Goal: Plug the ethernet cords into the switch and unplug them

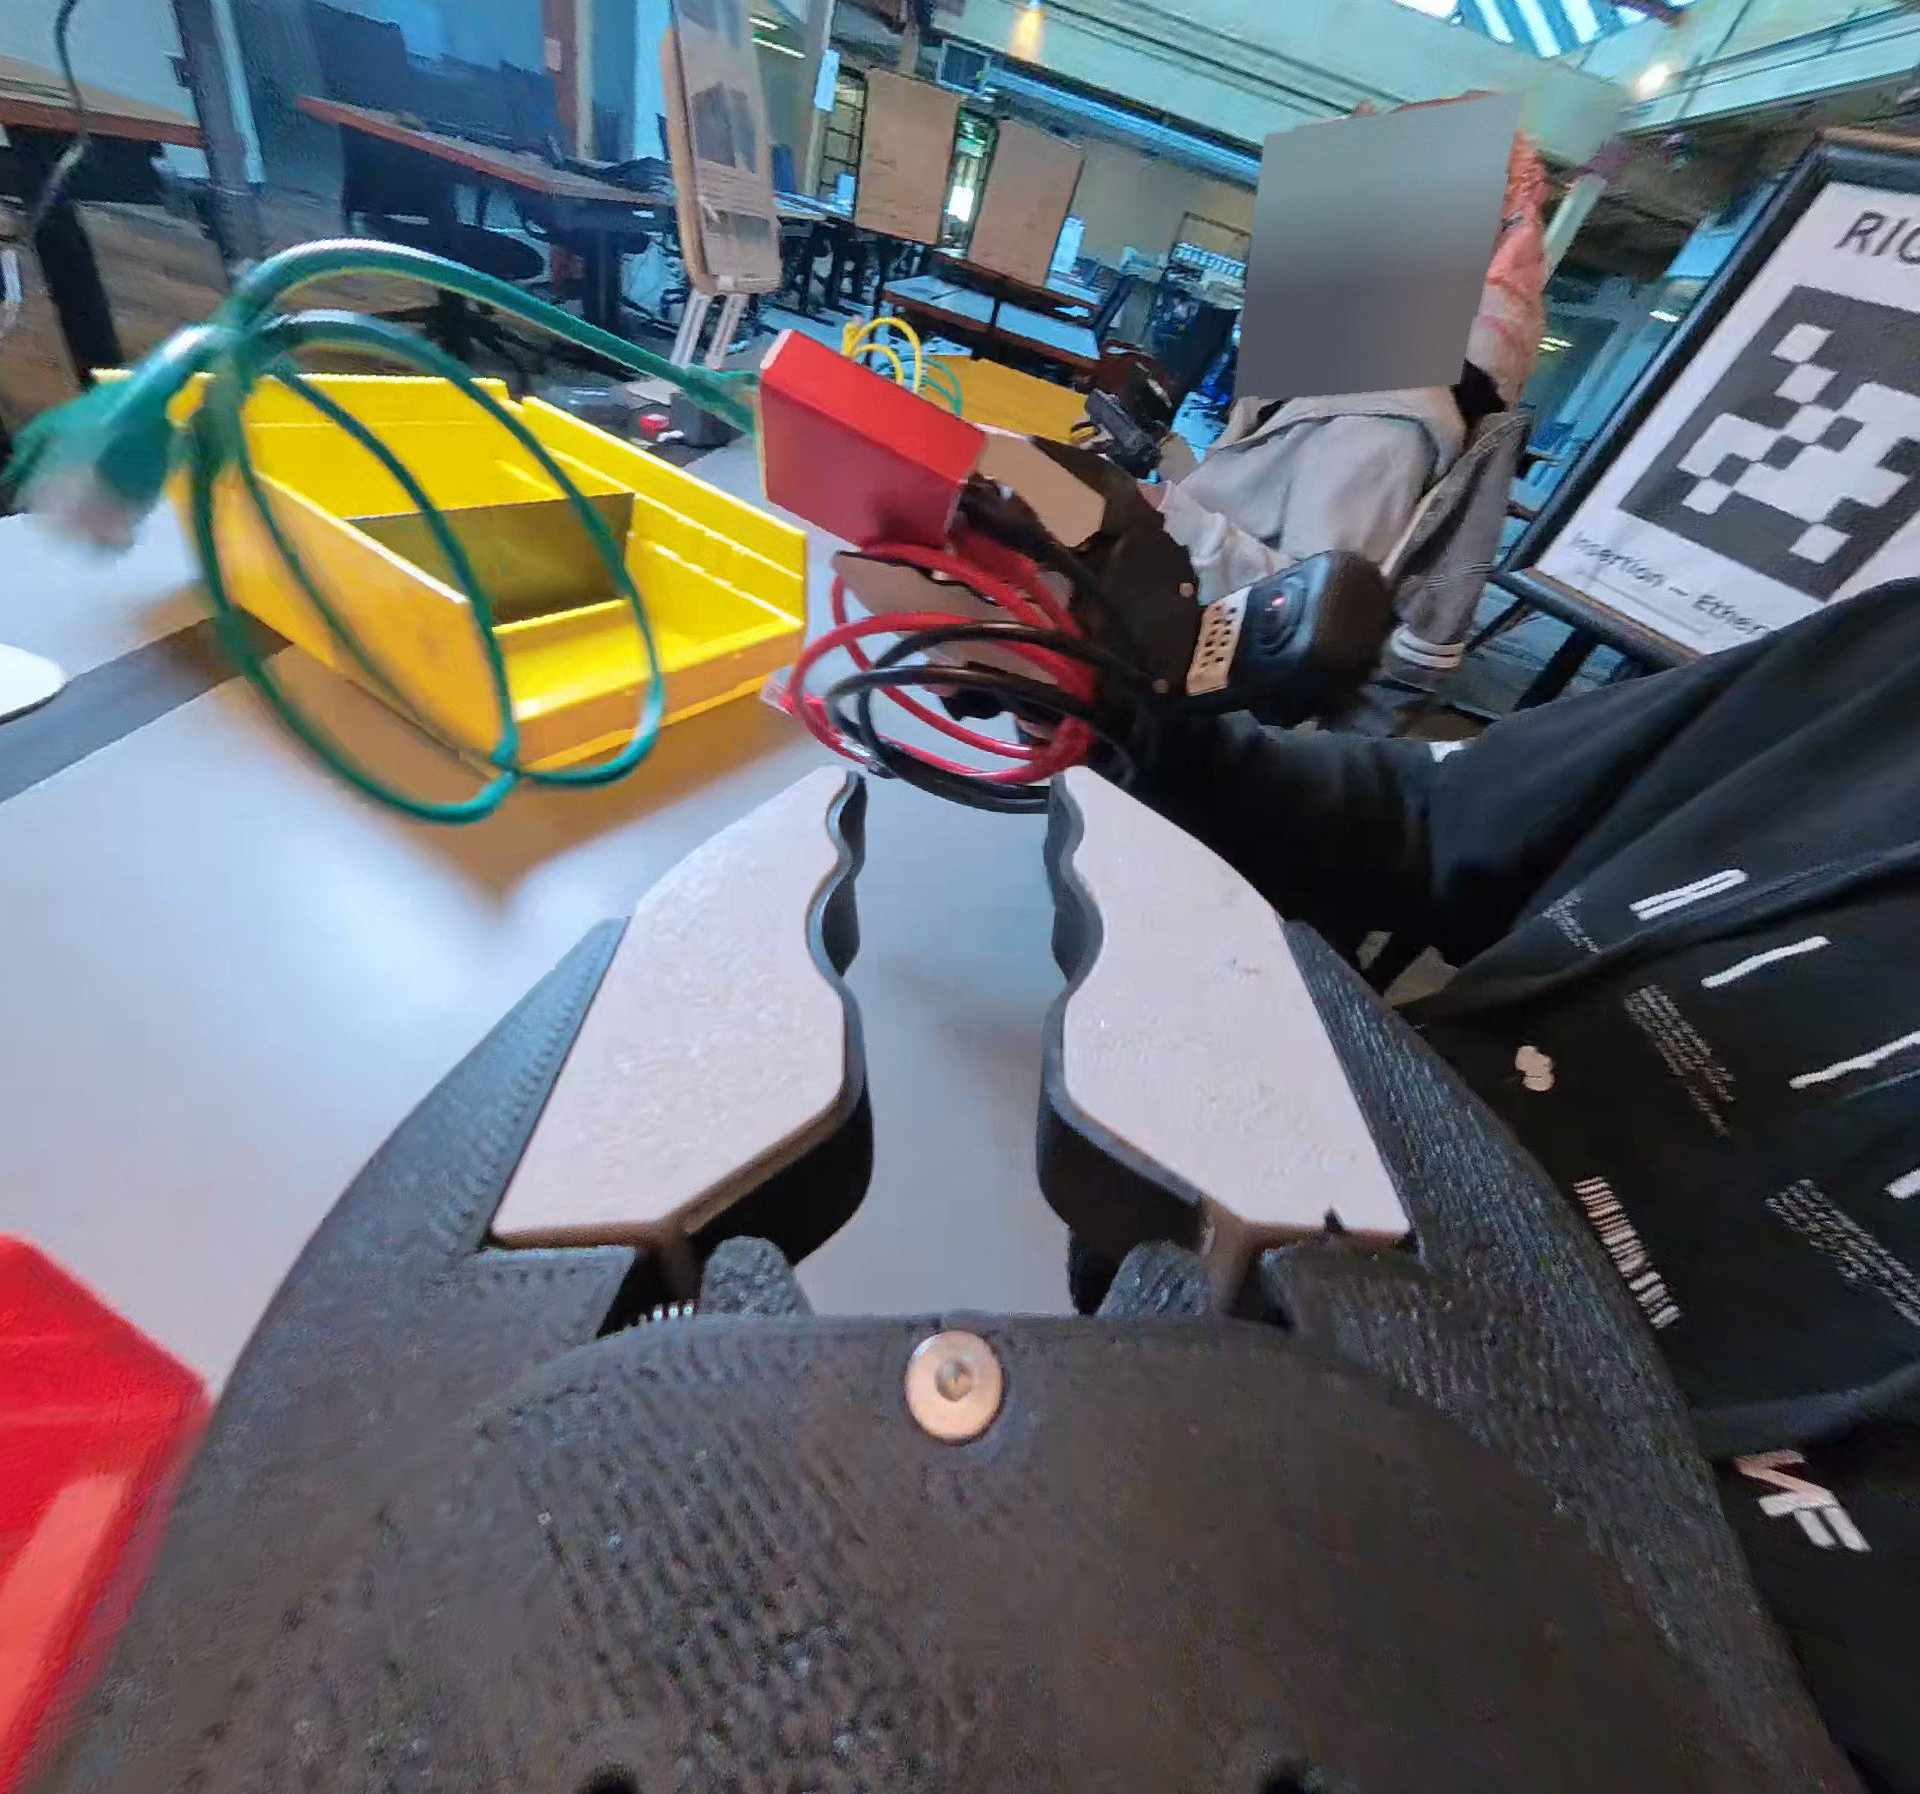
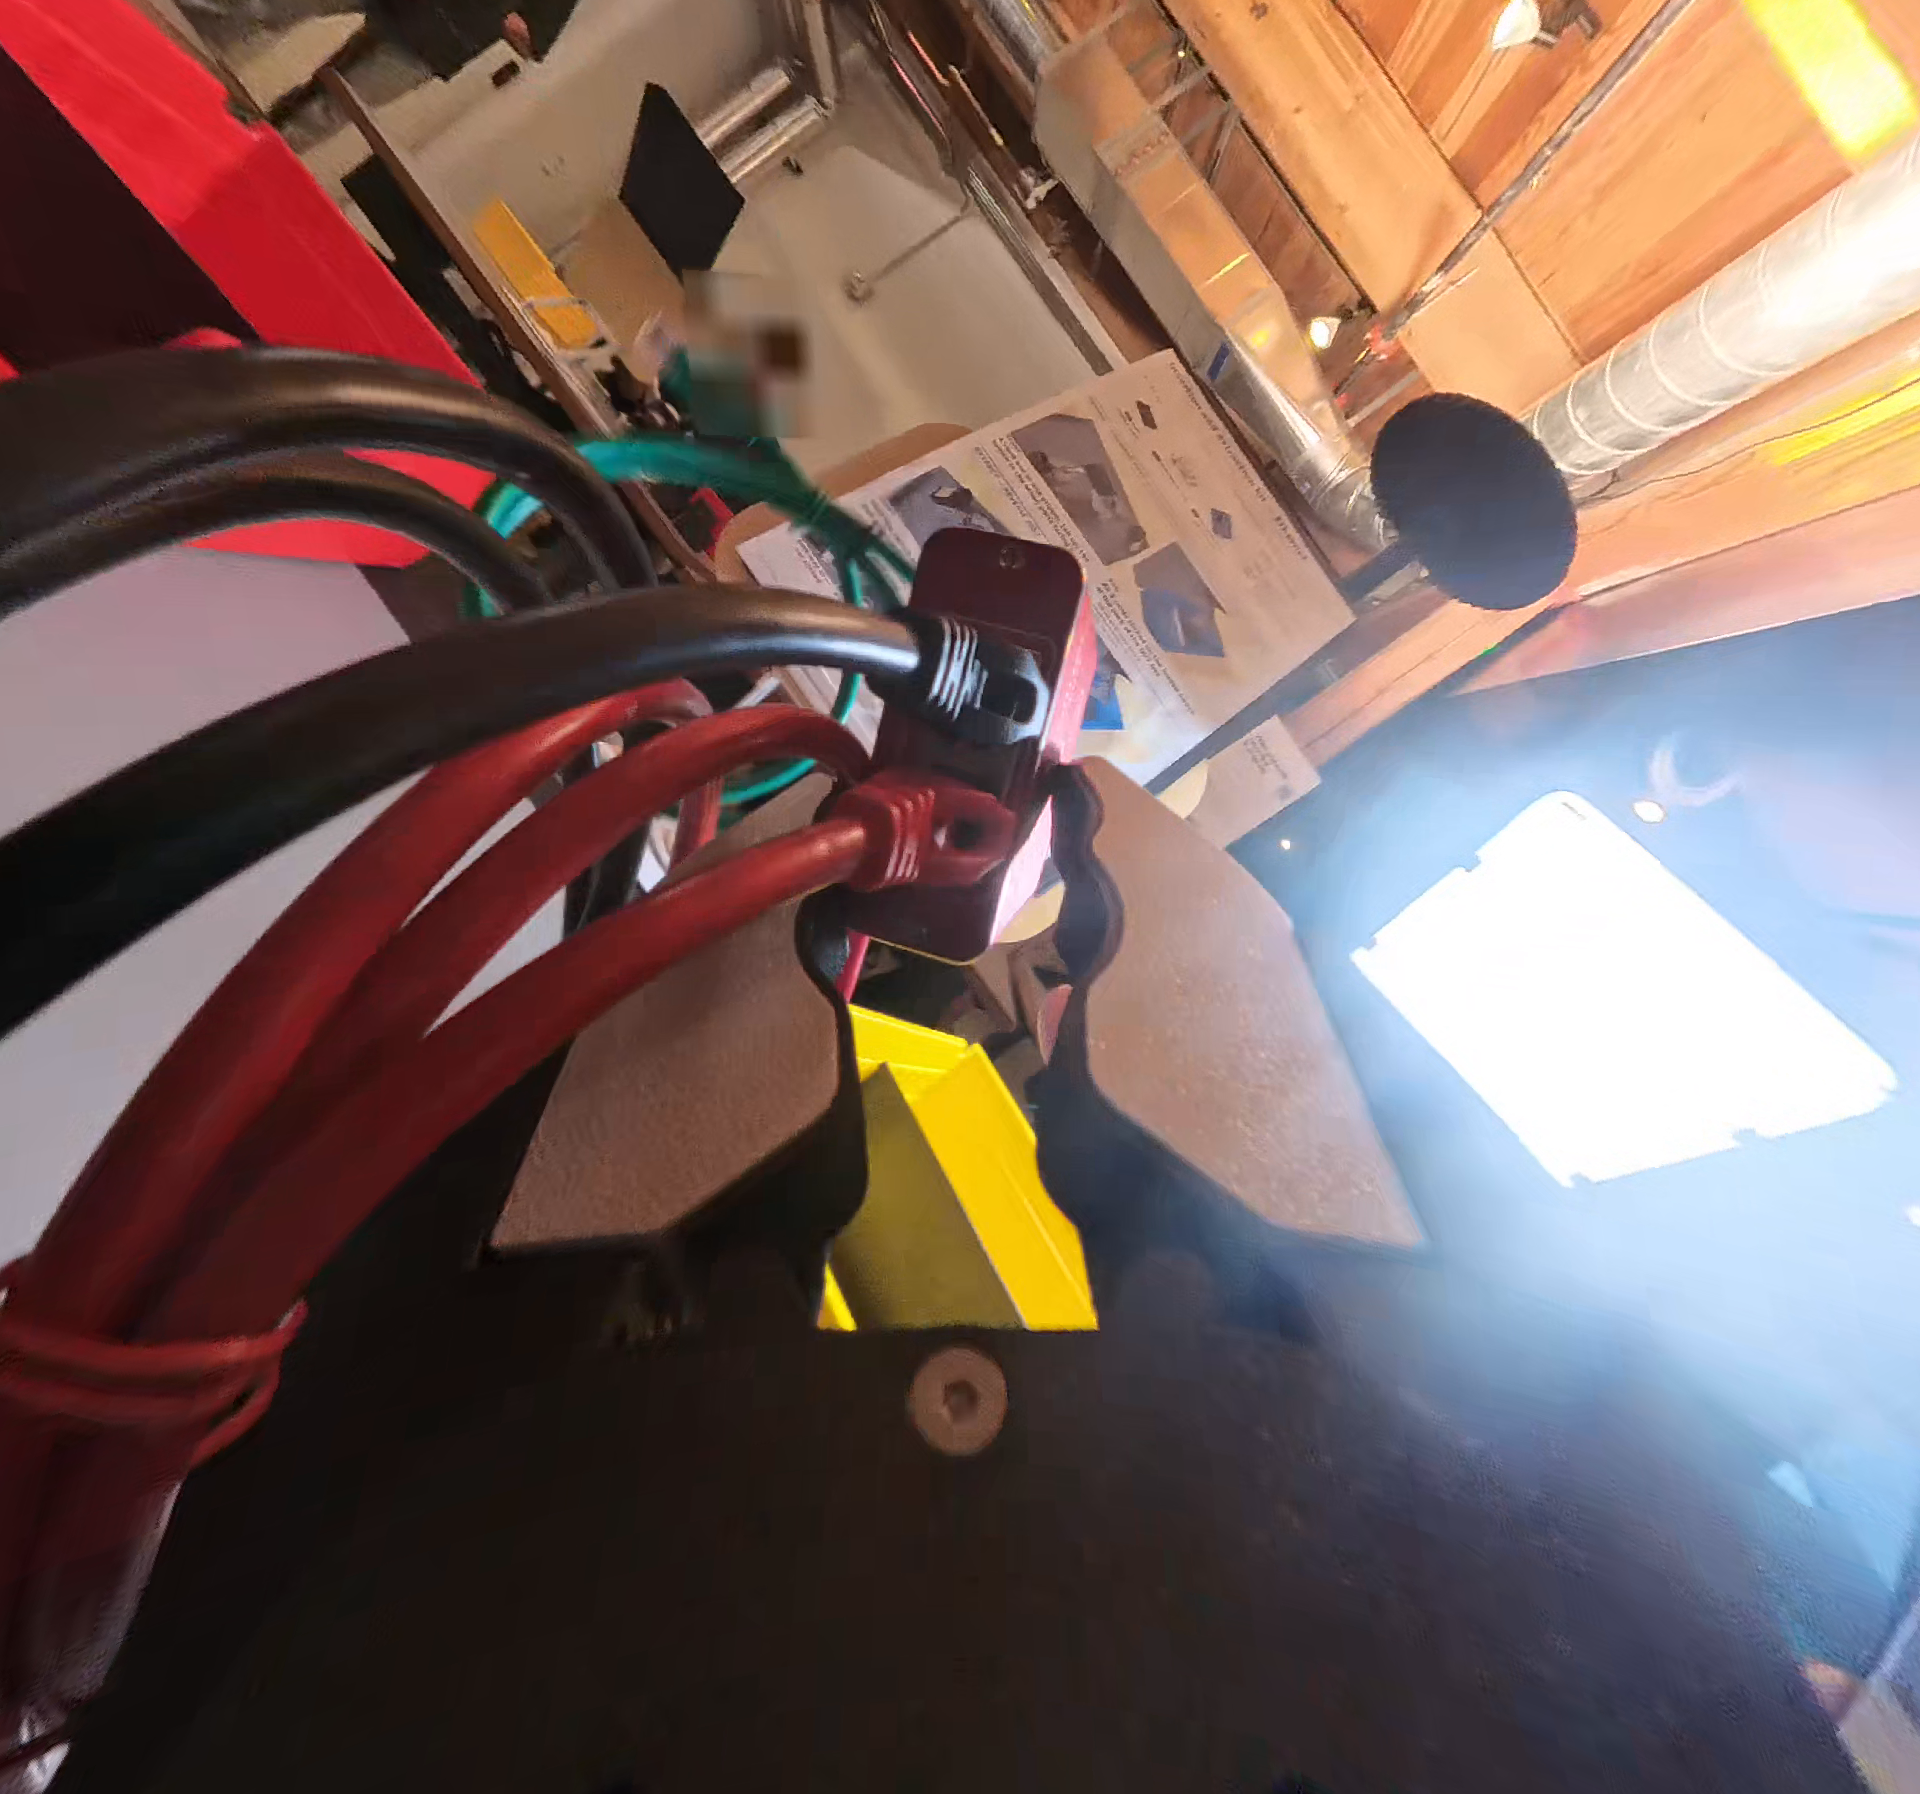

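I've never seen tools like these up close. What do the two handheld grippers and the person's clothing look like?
Each gripper, left and right, has a rough-textured black body with one silver screw at its centre and two flat pale grey fingers with wavy black inner edges. The right one carries a small black camera. The person wears a black sleeve and a black top with white printed markings.

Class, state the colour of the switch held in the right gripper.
Red; the switch shows best in the left wrist view.
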`<move>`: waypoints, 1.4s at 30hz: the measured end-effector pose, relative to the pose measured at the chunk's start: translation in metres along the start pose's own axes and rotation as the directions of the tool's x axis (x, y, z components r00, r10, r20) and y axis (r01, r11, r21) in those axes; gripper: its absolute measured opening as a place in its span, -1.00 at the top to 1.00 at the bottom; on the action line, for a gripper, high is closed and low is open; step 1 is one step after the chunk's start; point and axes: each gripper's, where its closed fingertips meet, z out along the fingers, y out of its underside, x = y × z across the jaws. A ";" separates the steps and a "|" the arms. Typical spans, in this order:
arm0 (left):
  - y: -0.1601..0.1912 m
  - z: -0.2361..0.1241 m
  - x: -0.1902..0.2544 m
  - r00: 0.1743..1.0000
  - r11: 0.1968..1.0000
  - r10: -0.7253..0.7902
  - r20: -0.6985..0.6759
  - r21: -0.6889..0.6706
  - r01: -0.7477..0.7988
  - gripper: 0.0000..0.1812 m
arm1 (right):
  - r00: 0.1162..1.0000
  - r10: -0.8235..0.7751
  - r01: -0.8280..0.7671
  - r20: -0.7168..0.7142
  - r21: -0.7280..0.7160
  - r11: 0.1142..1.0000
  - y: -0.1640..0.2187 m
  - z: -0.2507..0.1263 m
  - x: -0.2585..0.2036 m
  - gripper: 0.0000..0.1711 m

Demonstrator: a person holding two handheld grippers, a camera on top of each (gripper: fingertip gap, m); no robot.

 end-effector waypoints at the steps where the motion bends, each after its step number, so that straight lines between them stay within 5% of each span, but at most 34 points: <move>1: 0.000 0.004 0.003 1.000 1.000 -0.014 -0.006 0.003 0.014 0.62 | 0.999 -0.047 0.047 -0.001 0.001 0.999 -0.001 0.000 0.000 0.57; 6: 0.016 0.046 -0.011 0.978 0.979 -0.203 0.051 0.040 0.201 0.48 | 0.942 -0.326 0.318 0.083 0.093 0.943 -0.026 0.002 -0.056 0.57; 10: 0.041 0.064 -0.023 0.843 0.845 -0.532 -0.076 0.004 0.534 0.32 | 0.881 -0.439 0.398 0.175 0.229 0.889 -0.049 -0.004 -0.110 0.58; 14: 0.057 0.057 -0.029 0.719 0.734 -0.672 -0.180 -0.035 0.678 0.58 | 0.829 -0.524 0.443 0.198 0.341 0.829 -0.061 -0.018 -0.137 0.56; 17: 0.055 0.056 -0.030 0.768 0.780 -0.620 -0.159 -0.023 0.625 0.65 | 0.836 -0.504 0.421 0.215 0.338 0.842 -0.061 -0.019 -0.138 0.49; 20: 0.037 0.048 -0.029 0.830 0.836 -0.536 -0.155 0.043 0.547 0.67 | 0.882 -0.400 0.329 0.247 0.283 0.901 -0.058 -0.017 -0.120 0.42; 24: 0.017 0.034 -0.032 0.919 0.911 -0.378 -0.115 0.130 0.391 0.67 | 0.895 0.001 -0.041 0.446 0.080 0.996 -0.042 -0.017 -0.102 0.58; 27: 0.005 0.032 -0.028 0.956 0.942 -0.279 -0.096 0.168 0.292 0.68 | 0.626 0.472 -0.466 0.621 -0.188 0.865 -0.045 -0.022 -0.103 0.57; 29: 0.001 0.034 -0.023 0.977 0.962 -0.202 -0.064 0.177 0.210 0.68 | 0.416 0.629 -0.629 0.657 -0.292 0.721 -0.061 -0.027 -0.098 0.54; 32: -0.003 0.039 -0.015 0.993 0.975 -0.114 -0.024 0.188 0.116 0.68 | 0.340 0.690 -0.722 0.639 -0.293 0.627 -0.074 -0.027 -0.084 0.55; 36: -0.011 0.037 -0.018 0.997 0.978 -0.051 0.065 0.205 0.037 0.68 | 0.601 0.603 -0.657 0.525 -0.105 0.747 -0.077 -0.022 -0.051 0.61; 42: -0.016 0.037 -0.010 1.000 0.969 -0.024 0.009 0.245 0.021 0.68 | 0.264 0.694 -0.674 0.670 -0.386 0.629 -0.080 -0.034 -0.114 0.63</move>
